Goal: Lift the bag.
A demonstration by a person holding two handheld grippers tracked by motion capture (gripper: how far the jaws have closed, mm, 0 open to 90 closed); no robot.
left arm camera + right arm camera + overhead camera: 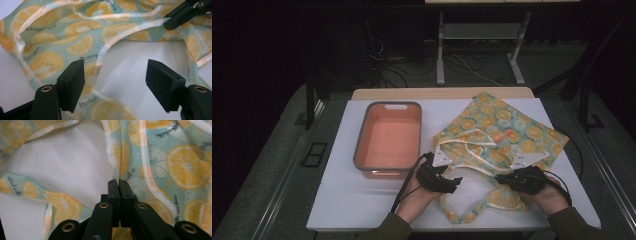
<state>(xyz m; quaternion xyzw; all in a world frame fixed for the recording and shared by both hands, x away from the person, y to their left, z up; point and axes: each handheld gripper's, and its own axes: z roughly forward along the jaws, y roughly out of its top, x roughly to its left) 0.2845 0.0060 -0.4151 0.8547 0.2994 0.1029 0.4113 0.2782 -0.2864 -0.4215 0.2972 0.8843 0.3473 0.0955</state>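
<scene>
We judge the bag (pixel 499 132) light, soft and limp; it should drape and slide, so hems and straps (pixel 472 165) are the sure holds. It is teal cloth with lemon slices, pale-edged, lying crumpled on the tabletop (pixel 337 195) right of the bin (pixel 388 137). Left tool (pixel 115 80) spread over a strap, gripping nothing. Right tool (pixel 119 188) pressed together, pinching the bag's edge.

We take this for a lab or recording studio: a white-topped wooden table (pixel 337 200) stands on grey carpet, and beyond the table's far edge we see loose black cables (pixel 384 65) on the floor, the grey metal legs of a stand (pixel 440 55) and dark curtained surroundings.
</scene>
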